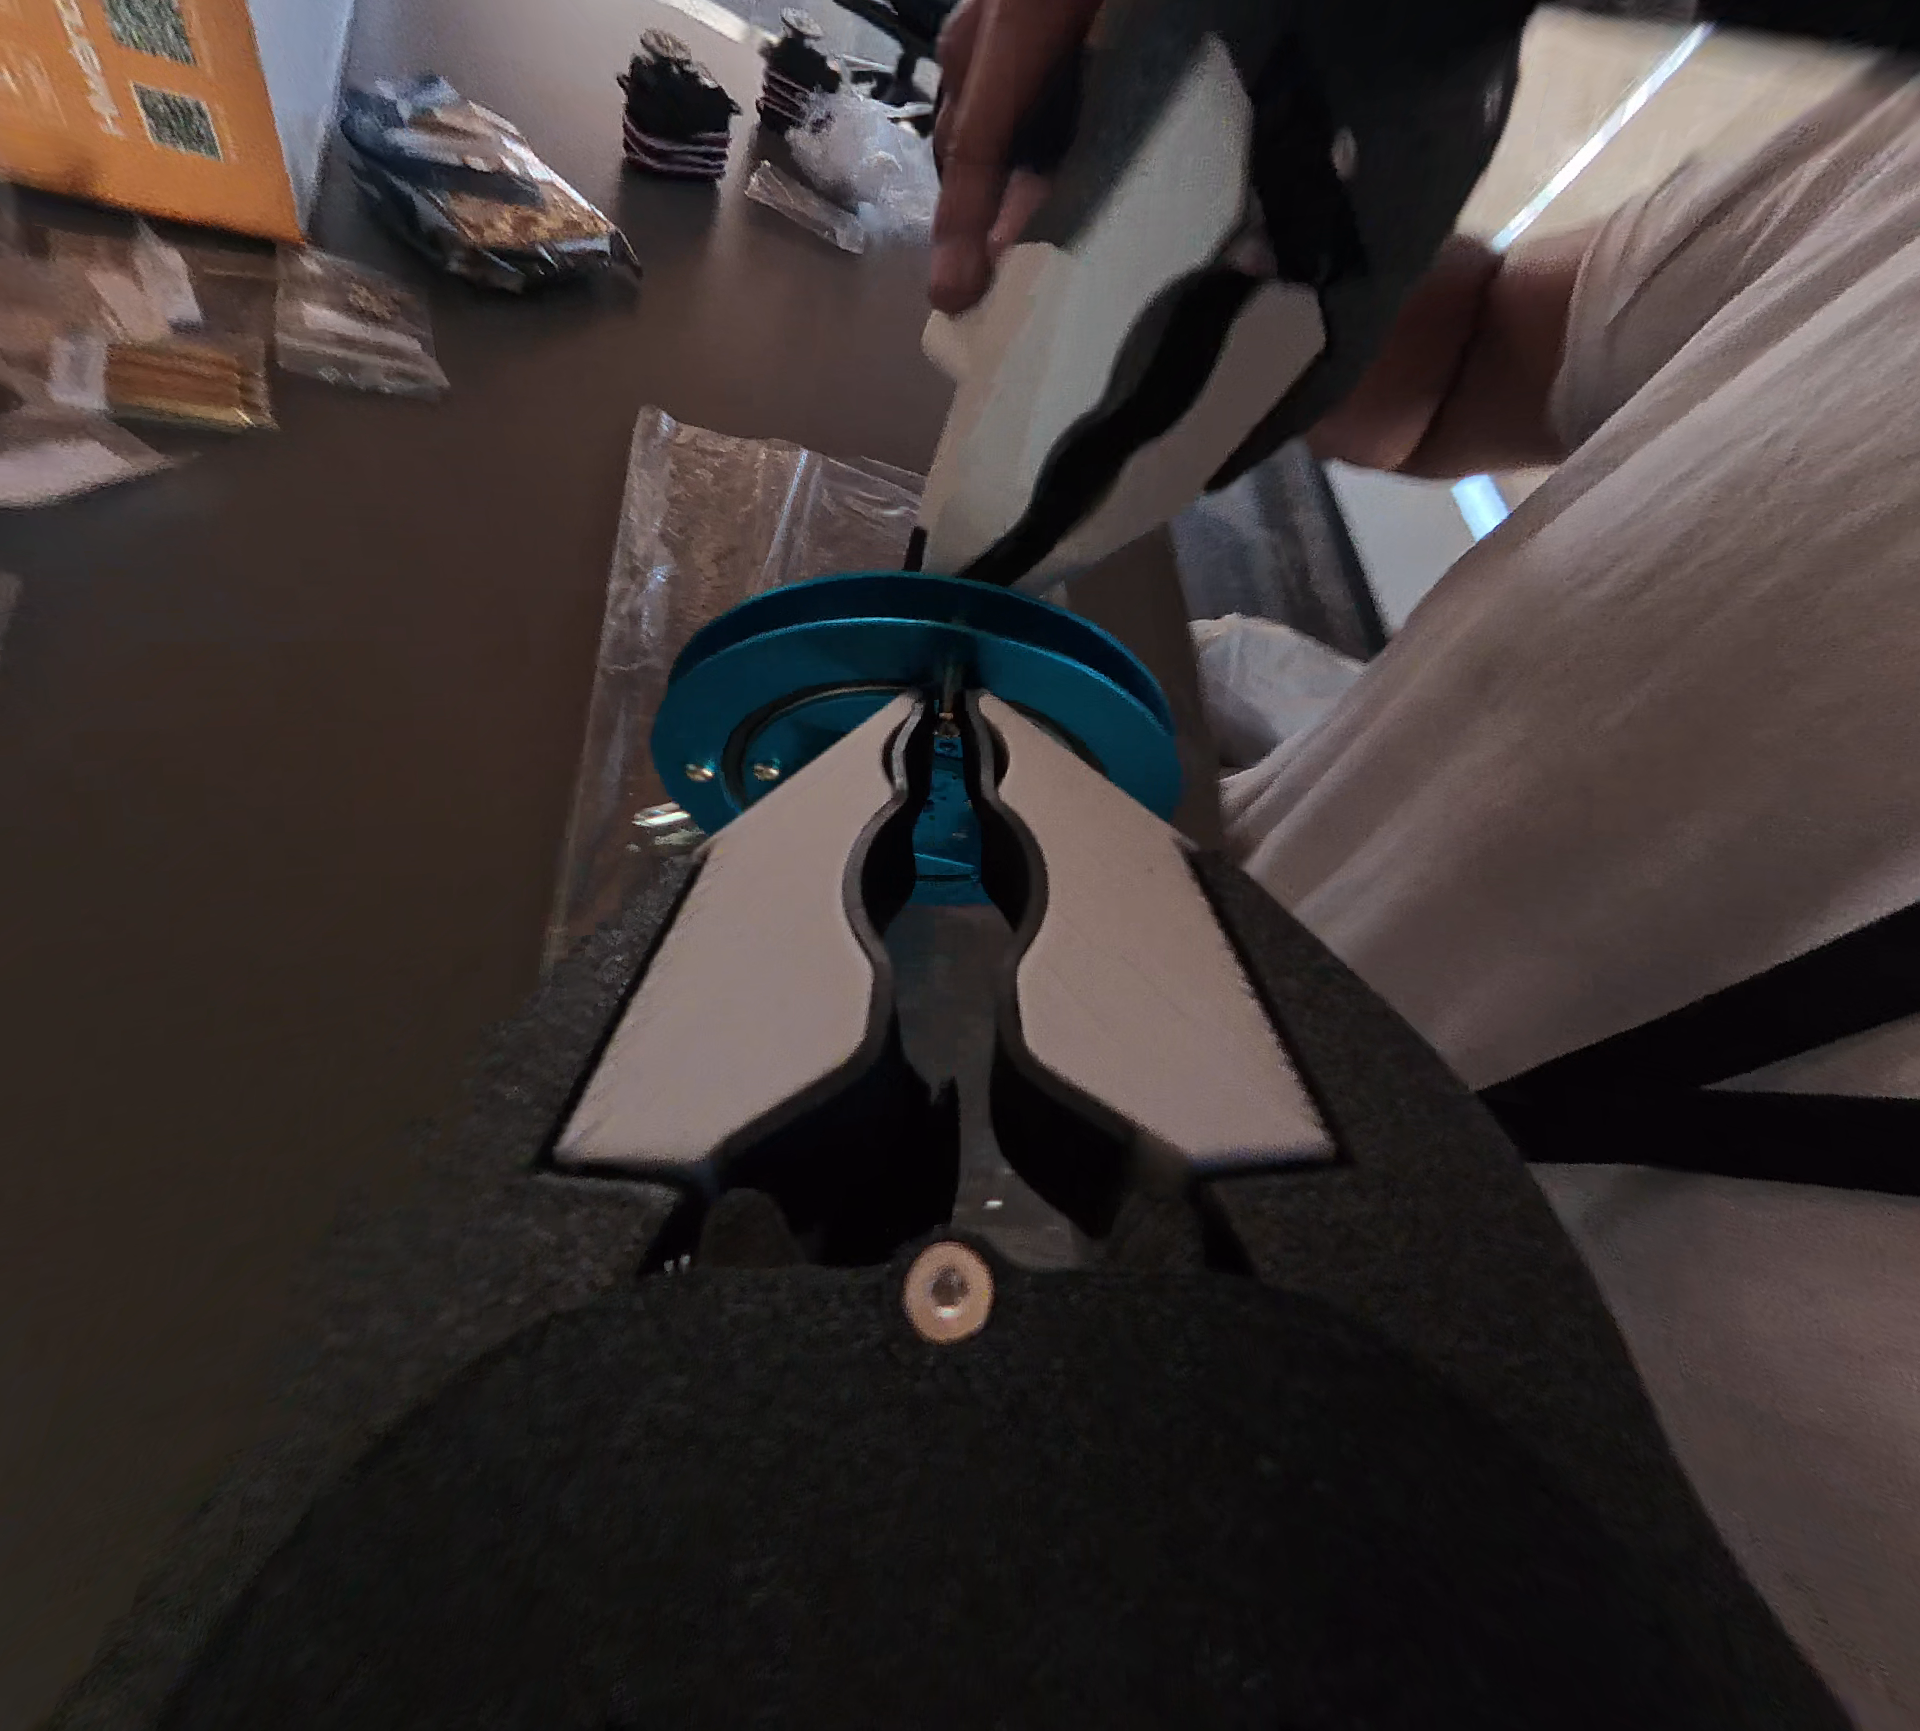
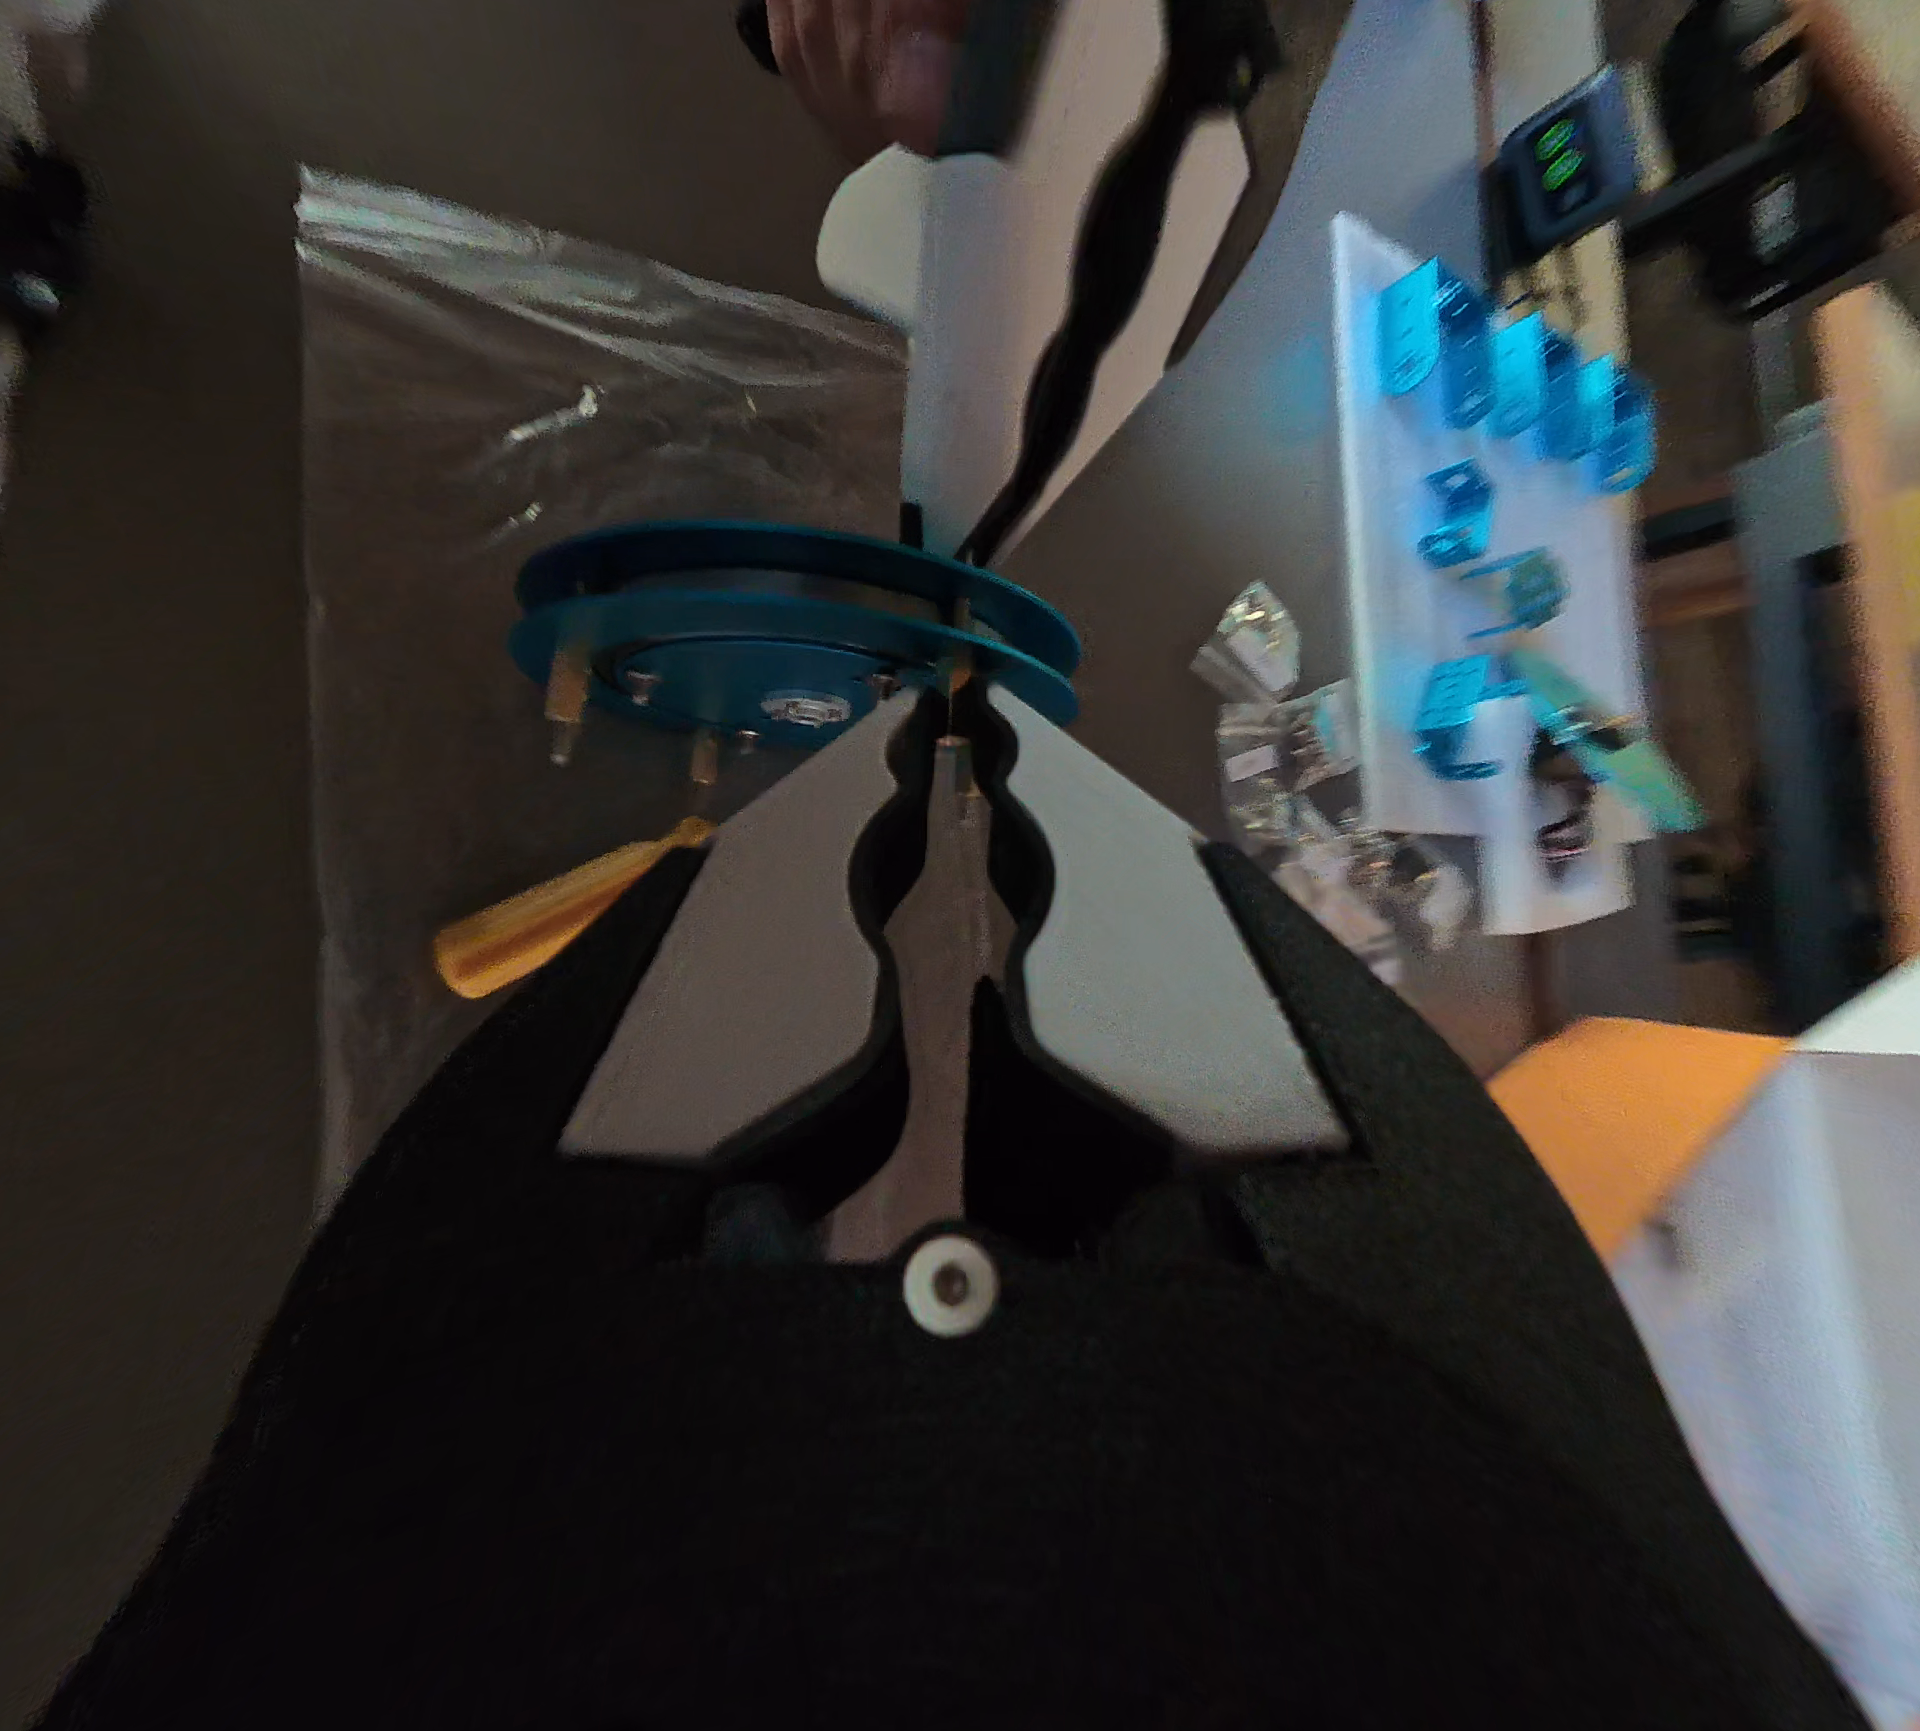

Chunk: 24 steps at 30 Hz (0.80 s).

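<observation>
both claws on the blue disc assembly (image 1: 914,715), two stacked blue round plates with brass standoffs between them, held up over the clear plastic bag (image 1: 727,538) on the dark table (image 1: 260,694).

left claw (image 1: 948,705): tips nearly closed, pinching a thin brass post at the near rim of the disc assembly. narrow gap left between the fingers further back.

right claw (image 2: 954,725): also closed down to a slit, gripping a small standoff post on the underside rim of the disc assembly (image 2: 790,632). other brass standoffs stick out of the lower plate, left of that grip.

each claw shows in the other's view, coming in from the far side of the disc assembly with tips at the rim: right claw (image 1: 935,575), left claw (image 2: 971,543). a hand (image 1: 997,102) is wrapped around the right one's handle.

around the disc assembly:
- gold cone-shaped part (image 2: 551,923) just below-left of it in the right view; cannot tell if it's attached.
- a few small screws (image 2: 551,419) in the bag behind it.
- orange box (image 1: 125,40), dark foil packet (image 1: 478,195), small parts bags (image 1: 353,320) and two black servo-like parts (image 1: 675,112) well beyond it, far-left.
- white sheet with blue brackets (image 2: 1496,476) off to its right.

frames are motion-blurred.
</observation>
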{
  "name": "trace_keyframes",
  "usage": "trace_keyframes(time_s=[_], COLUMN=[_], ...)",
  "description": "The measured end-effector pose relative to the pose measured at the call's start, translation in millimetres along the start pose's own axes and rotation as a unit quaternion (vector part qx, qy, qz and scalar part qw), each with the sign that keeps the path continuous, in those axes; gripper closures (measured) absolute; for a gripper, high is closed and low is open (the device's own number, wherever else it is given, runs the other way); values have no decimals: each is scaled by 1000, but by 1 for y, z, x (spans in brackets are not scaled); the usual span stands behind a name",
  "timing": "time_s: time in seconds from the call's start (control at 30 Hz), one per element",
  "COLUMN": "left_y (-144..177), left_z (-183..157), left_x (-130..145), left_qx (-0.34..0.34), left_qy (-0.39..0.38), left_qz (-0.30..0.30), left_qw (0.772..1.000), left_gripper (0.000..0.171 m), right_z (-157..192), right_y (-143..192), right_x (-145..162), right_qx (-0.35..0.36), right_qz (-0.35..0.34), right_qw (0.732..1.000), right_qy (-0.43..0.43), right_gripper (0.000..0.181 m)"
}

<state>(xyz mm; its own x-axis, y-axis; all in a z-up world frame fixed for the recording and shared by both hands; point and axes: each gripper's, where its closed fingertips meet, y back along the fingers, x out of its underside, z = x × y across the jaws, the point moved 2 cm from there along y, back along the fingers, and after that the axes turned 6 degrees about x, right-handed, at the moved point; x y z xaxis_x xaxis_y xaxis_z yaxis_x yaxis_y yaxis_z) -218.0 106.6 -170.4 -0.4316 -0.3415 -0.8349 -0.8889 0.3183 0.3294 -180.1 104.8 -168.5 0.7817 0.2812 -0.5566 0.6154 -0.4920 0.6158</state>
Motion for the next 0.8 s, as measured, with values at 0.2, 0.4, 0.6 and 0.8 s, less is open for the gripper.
trace_keyframes(time_s=[0.2,0.4,0.6,0.8], left_y=[-4,0,0,-5], left_z=[-2,-5,-5,-3], left_x=[2,2,1,3], left_qx=[-191,-158,-61,-234], left_qy=[-399,-327,-148,-516], left_qz=[86,85,79,137], left_qw=[893,928,984,813], left_gripper=[168,168,167,168], right_z=[4,3,5,6], right_y=[3,2,2,5], right_x=[1,-2,-5,0], right_qx=[-307,-180,-77,-351], right_qz=[9,-19,18,34], right_qw=[871,962,995,827], right_qy=[-384,-204,-61,-439], right_gripper=[177,176,177,178])
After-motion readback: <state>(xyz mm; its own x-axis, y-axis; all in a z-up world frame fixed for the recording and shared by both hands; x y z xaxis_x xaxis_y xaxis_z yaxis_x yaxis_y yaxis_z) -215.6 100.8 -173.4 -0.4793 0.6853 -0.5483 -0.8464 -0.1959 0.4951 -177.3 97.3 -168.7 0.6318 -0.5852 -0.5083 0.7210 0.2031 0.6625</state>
